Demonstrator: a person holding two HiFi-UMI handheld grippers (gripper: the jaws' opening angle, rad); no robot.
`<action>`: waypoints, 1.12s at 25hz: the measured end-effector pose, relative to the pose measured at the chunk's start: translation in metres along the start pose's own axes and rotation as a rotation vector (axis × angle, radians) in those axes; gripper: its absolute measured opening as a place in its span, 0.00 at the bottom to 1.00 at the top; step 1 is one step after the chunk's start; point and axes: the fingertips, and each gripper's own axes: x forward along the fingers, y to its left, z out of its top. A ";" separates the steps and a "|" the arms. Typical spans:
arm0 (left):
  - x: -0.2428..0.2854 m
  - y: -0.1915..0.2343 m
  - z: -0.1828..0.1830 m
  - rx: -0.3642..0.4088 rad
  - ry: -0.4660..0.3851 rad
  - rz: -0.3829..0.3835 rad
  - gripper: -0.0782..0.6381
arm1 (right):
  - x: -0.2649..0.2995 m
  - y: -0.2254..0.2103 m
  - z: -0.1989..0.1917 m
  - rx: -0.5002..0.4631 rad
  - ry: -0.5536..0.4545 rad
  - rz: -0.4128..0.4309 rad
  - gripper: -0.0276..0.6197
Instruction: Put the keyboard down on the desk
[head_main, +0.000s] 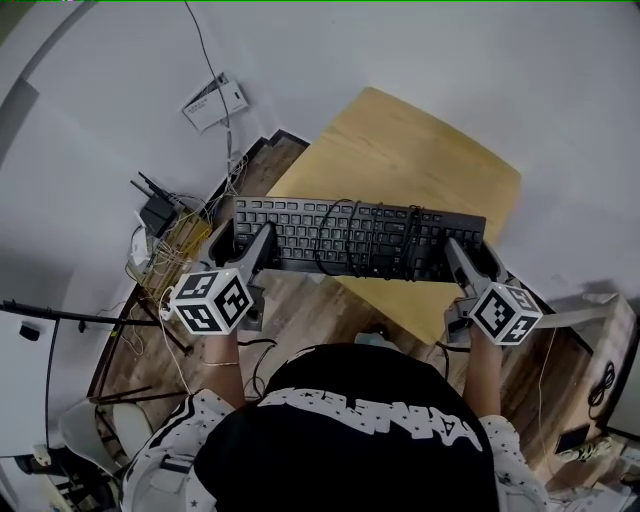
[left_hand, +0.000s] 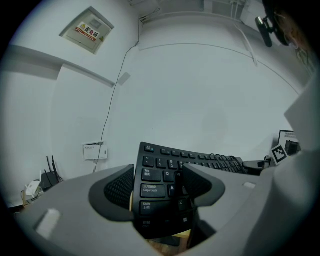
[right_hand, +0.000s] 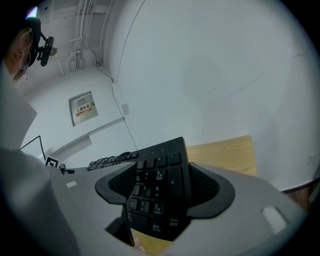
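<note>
Firstly, left claw (left_hand: 159, 182): I recorded its jaws clamped on the left end of the keyboard (head_main: 360, 235), one jaw pressed on the key face beside Caps Lock and the other against the underside.

Right claw (right_hand: 162, 185): likewise closed, gripping the number-pad end of the same keyboard, with nothing else between its jaws.

Keyboard, position: carried between the two claws over the near edge of the table (head_main: 400, 150). Its left end reached past the table's corner, above the wooden floor (head_main: 300, 300). I could not tell from the head view whether its underside touched the tabletop. The right gripper view showed light wood below and beyond it, and I judged it to be raised.

Keyboard, orientation: long axis crosswise to me, running from left claw to right claw. Key face up, letter keys to my left, number pad to my right, top row on the far side from me.

Accessory: its cable (head_main: 350, 240), lying in loose loops across the keys.

Progress: keyboard brought to the table and roughly squared to the near edge. Outstanding, in my judgement: shifting it fully over the tabletop, lowering it flat, then parting both claws.
</note>
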 end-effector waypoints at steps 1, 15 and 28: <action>0.000 0.000 -0.001 -0.001 -0.001 0.001 0.51 | 0.000 -0.001 0.000 0.000 0.002 0.000 0.55; 0.011 0.008 -0.015 -0.052 0.034 -0.005 0.51 | 0.006 -0.001 0.000 -0.012 0.044 -0.027 0.54; 0.059 0.007 -0.013 -0.041 0.108 -0.134 0.51 | -0.004 -0.008 -0.001 0.013 0.025 -0.170 0.54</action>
